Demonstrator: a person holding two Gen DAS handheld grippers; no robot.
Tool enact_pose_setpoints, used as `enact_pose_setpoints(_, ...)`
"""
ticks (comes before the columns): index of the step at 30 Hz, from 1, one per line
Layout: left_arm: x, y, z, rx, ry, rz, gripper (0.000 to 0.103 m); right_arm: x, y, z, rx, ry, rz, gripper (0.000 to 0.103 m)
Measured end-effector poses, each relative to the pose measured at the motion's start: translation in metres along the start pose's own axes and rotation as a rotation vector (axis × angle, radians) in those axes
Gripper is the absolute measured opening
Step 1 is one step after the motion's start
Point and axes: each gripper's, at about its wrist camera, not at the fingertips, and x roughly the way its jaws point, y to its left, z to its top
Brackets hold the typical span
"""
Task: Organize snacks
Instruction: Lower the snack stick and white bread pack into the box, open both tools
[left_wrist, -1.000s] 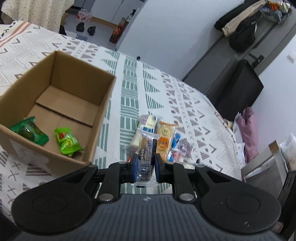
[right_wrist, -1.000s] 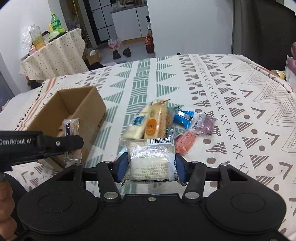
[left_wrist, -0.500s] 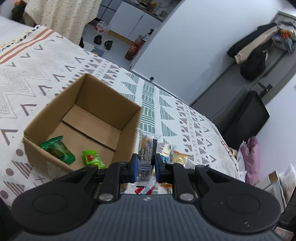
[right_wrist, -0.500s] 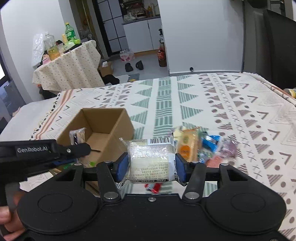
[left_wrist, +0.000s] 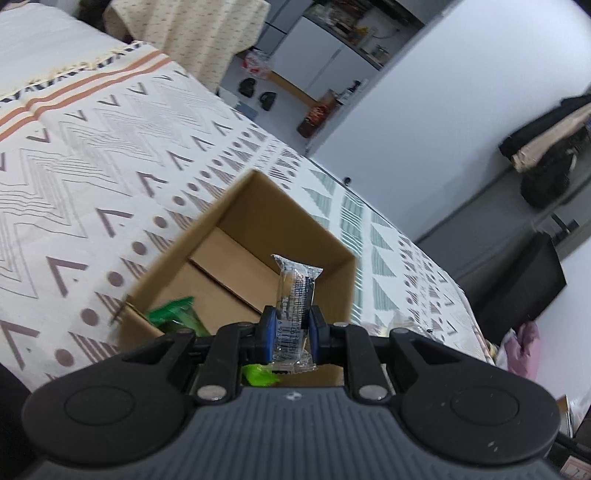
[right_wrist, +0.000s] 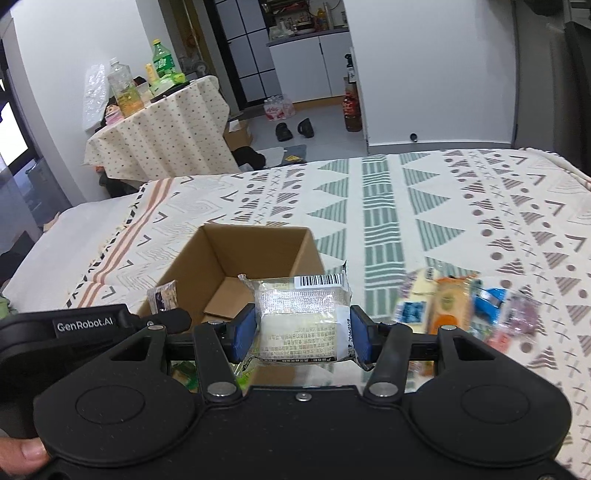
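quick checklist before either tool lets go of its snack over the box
1. Left tool gripping its narrow snack bar: ok, clamped between the blue pads.
2. Snack bar over the cardboard box opening: ok in the left wrist view, box floor shows behind it.
3. Right tool gripping the white square packet: ok, pads on both sides.
4. Square packet over the box opening: cannot tell, it looks near the box's right wall.
5. Room on the box floor: ok, only green packets near the front.
6. Tools clear of each other: ok, the left tool sits to the left in the right wrist view.
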Motion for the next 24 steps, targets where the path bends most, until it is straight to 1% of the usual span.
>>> enact_pose_setpoints(6,0.007,0.02,0.009,-0.049,-0.007,0.059,0.018,0.018,0.016,0.009,-0.007,0.008,0.029,0.051)
enact_pose_setpoints(9,0.012,0.023,0.011,-0.05,0.002,0.102,0.023,0.026,0.024,0.012,-0.011,0.013,0.047,0.052)
enact_pose_setpoints(12,0.017,0.025,0.009,-0.057,0.018,0.119,0.031,0.034,0.029,0.016,-0.008,0.027,0.066,0.052)
enact_pose_setpoints(14,0.017,0.024,0.009,-0.048,0.012,0.12,0.041,0.038,0.031,0.018,-0.003,0.046,0.082,0.058)
enact_pose_setpoints(15,0.017,0.024,0.009,-0.047,0.011,0.119,0.043,0.038,0.031,0.018,-0.001,0.047,0.08,0.061)
enact_pose_setpoints(16,0.017,0.023,0.008,-0.044,0.009,0.119,0.047,0.038,0.031,0.018,-0.002,0.045,0.075,0.067)
enact_pose_setpoints(20,0.018,0.018,0.006,-0.022,0.005,0.133,0.053,0.034,0.021,0.017,0.014,0.035,0.062,0.069)
enact_pose_setpoints(21,0.017,0.015,0.006,-0.013,-0.002,0.121,0.054,0.032,0.018,0.016,0.023,0.035,0.057,0.069)
enact_pose_setpoints(23,0.016,0.01,0.005,-0.002,-0.007,0.142,0.069,0.028,0.01,0.015,0.03,0.033,0.043,0.069)
enact_pose_setpoints(24,0.015,0.008,0.004,0.003,-0.012,0.147,0.072,0.027,0.006,0.014,0.032,0.032,0.035,0.069)
